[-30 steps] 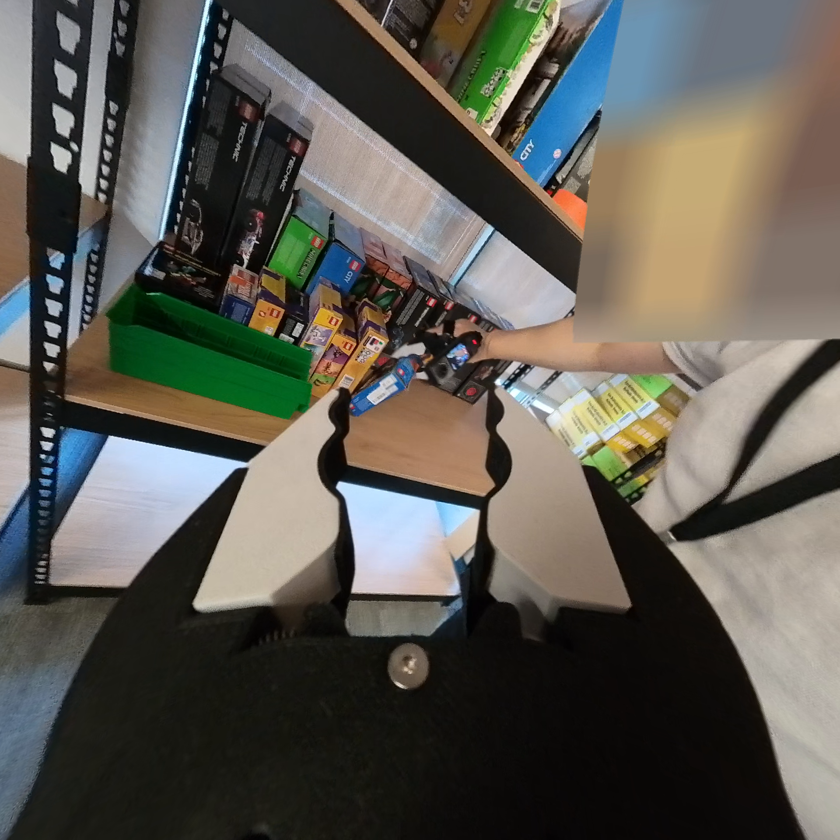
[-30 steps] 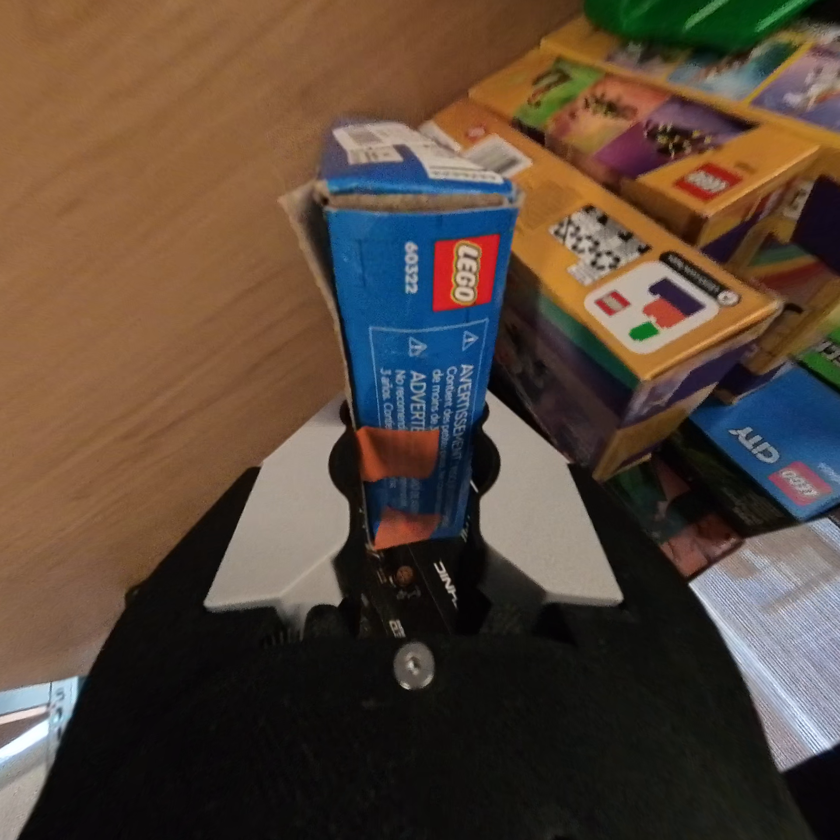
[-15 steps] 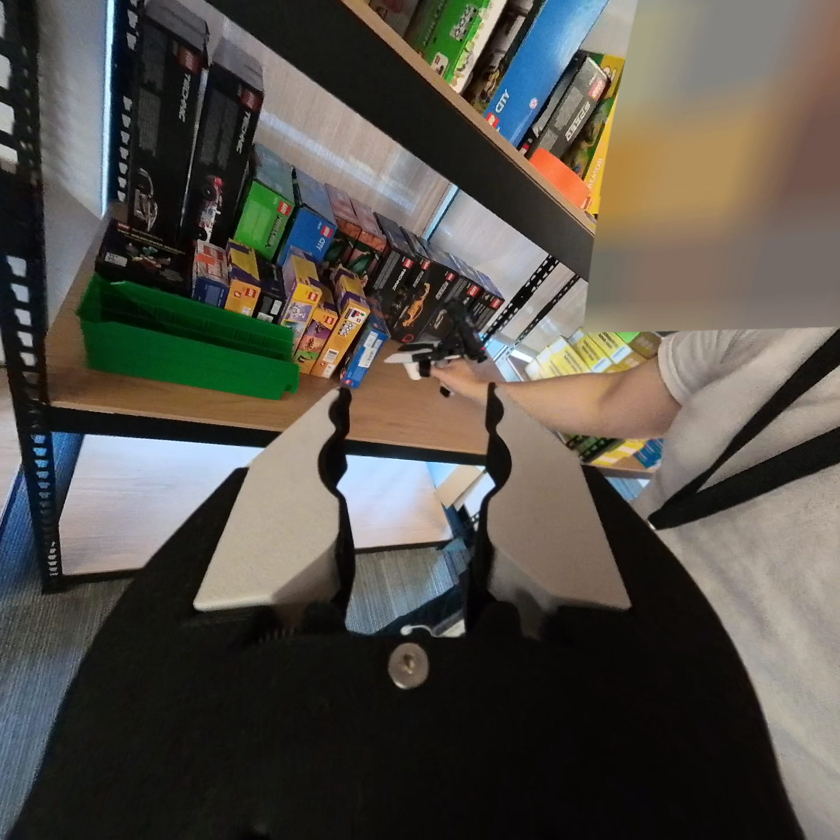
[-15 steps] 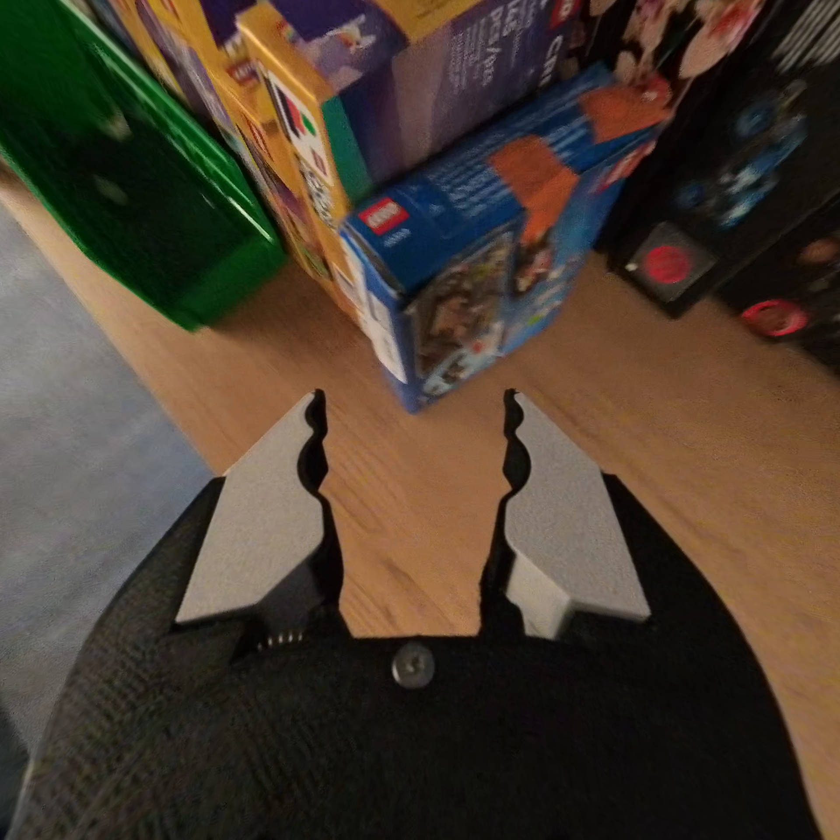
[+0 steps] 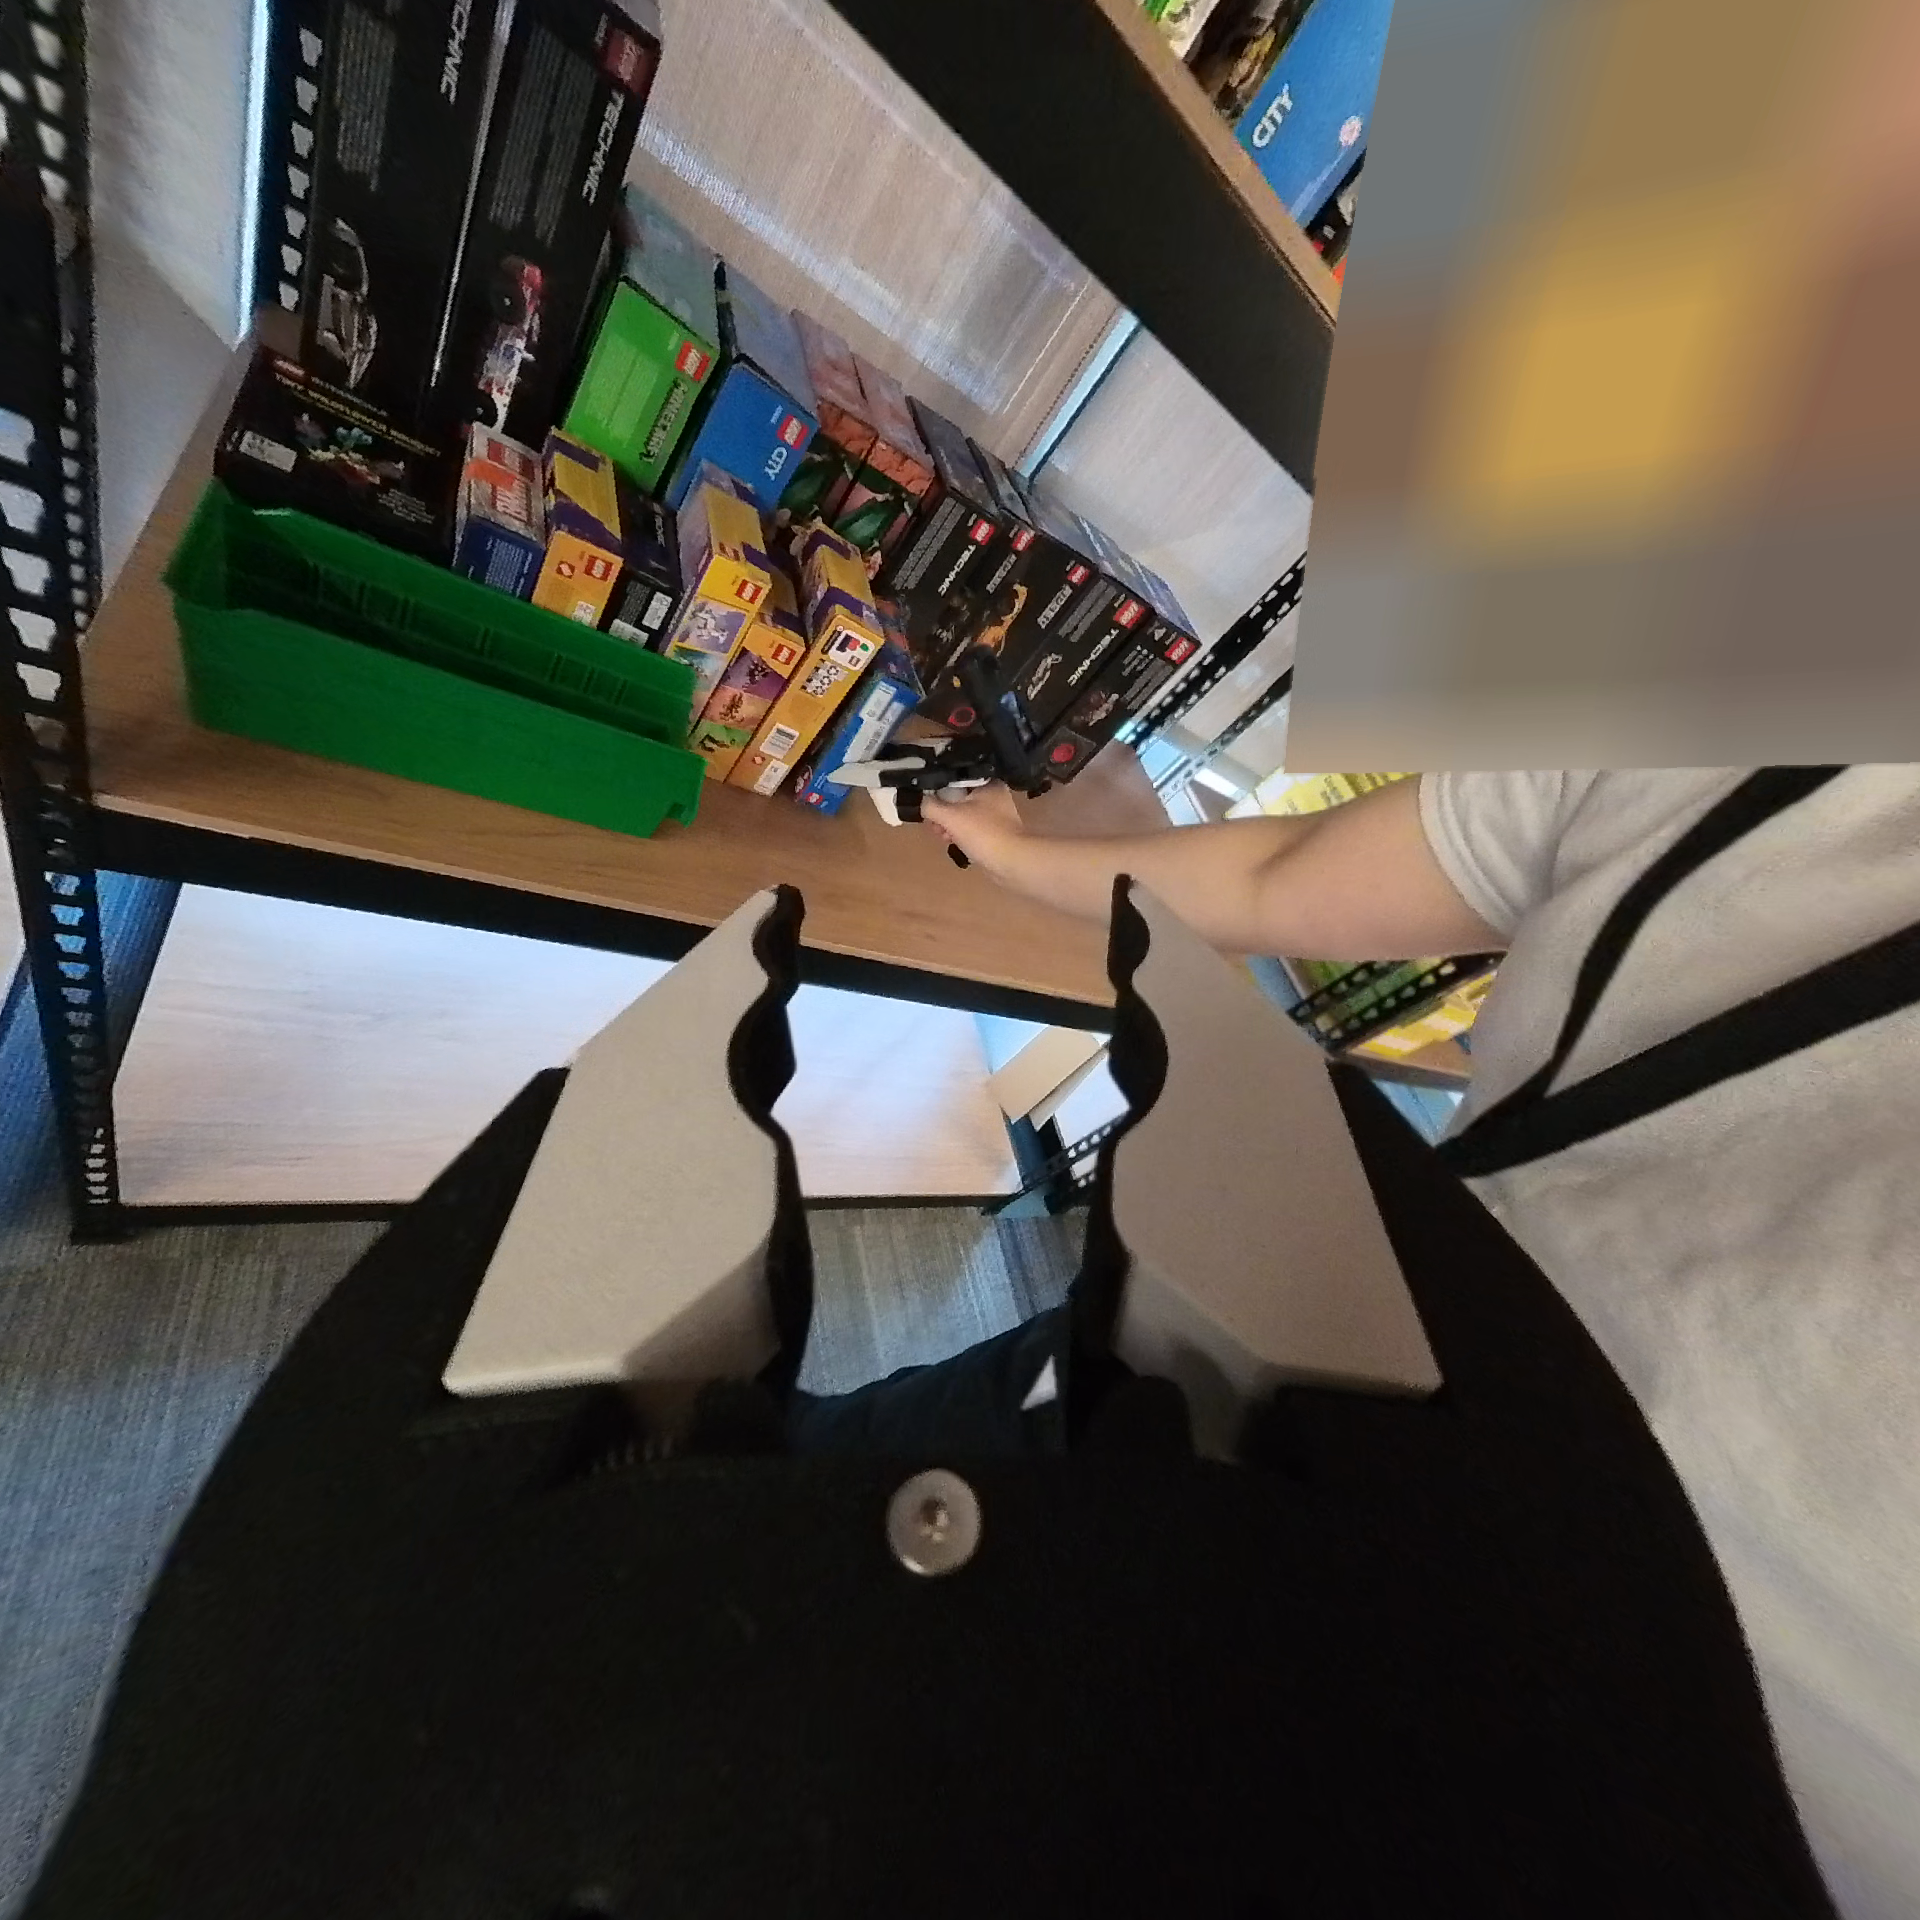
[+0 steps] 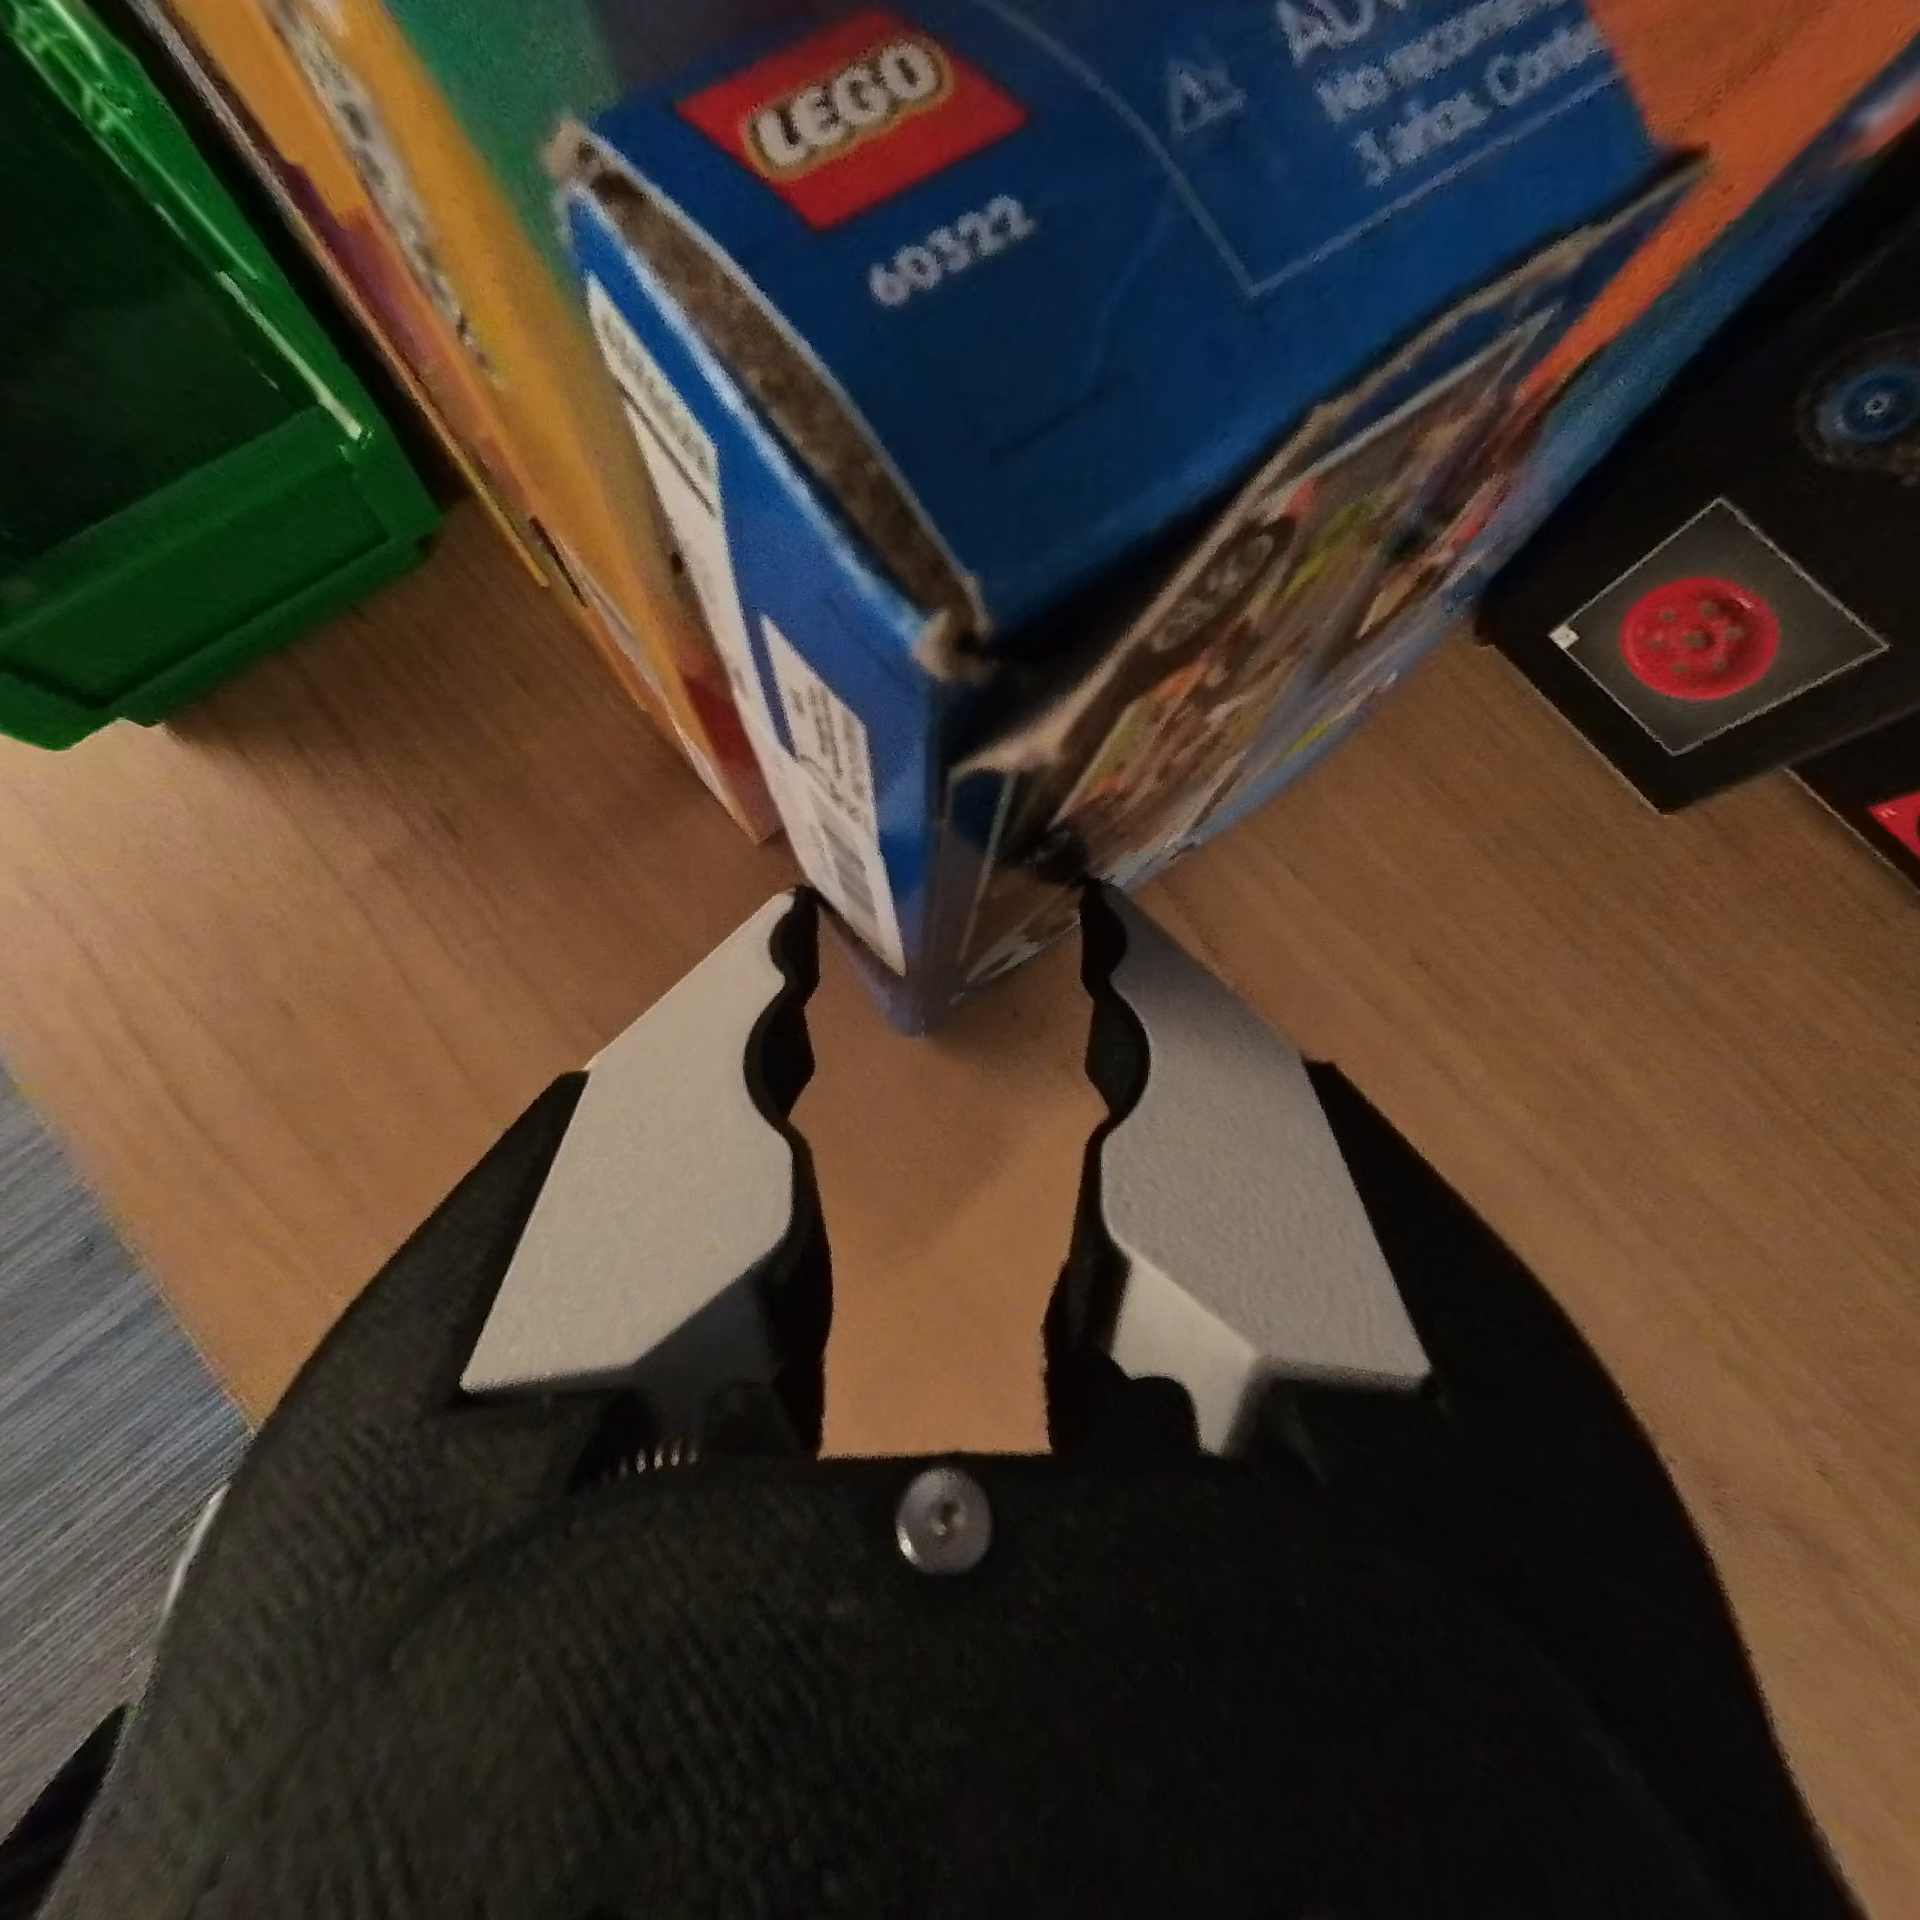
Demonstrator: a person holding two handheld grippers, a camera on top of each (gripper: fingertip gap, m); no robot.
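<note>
The left gripper (image 5: 948, 904) hangs low and back, jaws apart with nothing between them. The right arm (image 5: 1226, 883) stretches straight forward, bare to a short sleeve, its hand (image 5: 1003, 836) wrapped around the right gripper (image 6: 940, 904), whose jaws stand apart, holding nothing.

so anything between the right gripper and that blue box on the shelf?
Nothing visible. The right gripper is open with the blue box corner right at its fingertips; only bare wooden shelf lies between.
</note>
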